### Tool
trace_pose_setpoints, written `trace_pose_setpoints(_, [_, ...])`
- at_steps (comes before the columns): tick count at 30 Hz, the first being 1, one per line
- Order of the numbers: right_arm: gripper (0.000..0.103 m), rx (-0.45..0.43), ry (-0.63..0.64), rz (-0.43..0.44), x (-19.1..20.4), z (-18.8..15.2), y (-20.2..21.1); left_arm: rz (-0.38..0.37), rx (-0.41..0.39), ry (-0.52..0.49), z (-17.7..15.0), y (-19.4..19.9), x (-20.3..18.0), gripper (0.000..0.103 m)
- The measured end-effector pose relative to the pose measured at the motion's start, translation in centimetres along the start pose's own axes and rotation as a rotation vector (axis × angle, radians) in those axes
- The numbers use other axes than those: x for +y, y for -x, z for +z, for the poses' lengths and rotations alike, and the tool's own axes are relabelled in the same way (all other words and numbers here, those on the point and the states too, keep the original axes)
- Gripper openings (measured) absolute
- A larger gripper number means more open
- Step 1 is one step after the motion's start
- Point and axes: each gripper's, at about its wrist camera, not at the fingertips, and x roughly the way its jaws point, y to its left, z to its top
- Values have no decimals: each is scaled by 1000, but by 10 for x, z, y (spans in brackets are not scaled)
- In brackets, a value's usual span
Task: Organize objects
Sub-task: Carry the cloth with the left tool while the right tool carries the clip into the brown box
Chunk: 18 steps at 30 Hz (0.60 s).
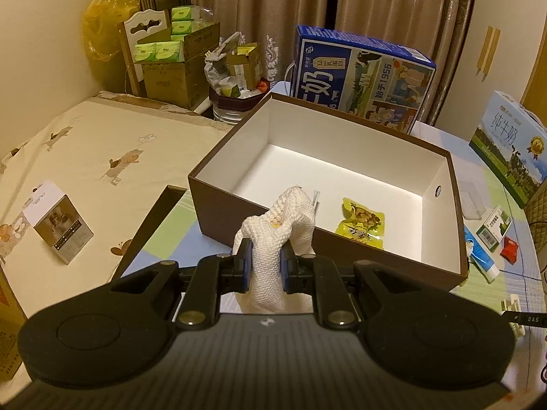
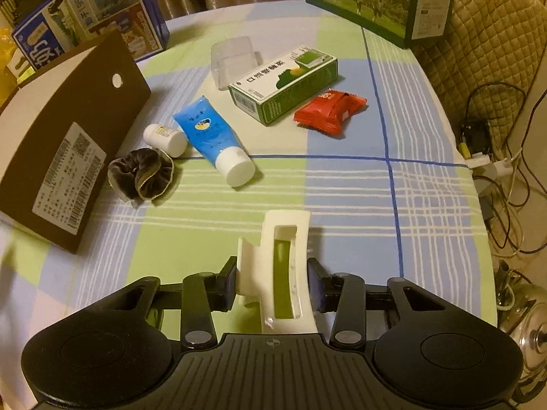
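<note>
White textured cloth [image 1: 273,239] is pinched in the left tool [image 1: 266,259], its jaws closed onto it just above the near wall of the brown open box [image 1: 441,167], where a yellow snack packet [image 1: 362,225] lies inside. The right tool [image 2: 273,283] grips a white hair clip [image 2: 283,266] over the checked bench [image 2: 342,184], with a blue tube [image 2: 212,136], green carton [image 2: 283,82] and dark scrunchie [image 2: 142,174] lying farther off.
</note>
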Motion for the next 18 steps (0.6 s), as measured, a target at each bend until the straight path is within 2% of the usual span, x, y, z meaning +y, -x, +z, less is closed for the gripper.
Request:
trace_pose_setpoints(6, [38,-43,-48,31,6,1,26,-30,-14,-19,8,-2,6,13])
trace_pose_setpoints(10, [38,-99,-94,88,16,10,53,-58,-29,-39,18,-6,7,13])
trace_pose_setpoints(18, [38,-209,-56,221,72,38,93,-115,-50,-83,42,-20,11,13])
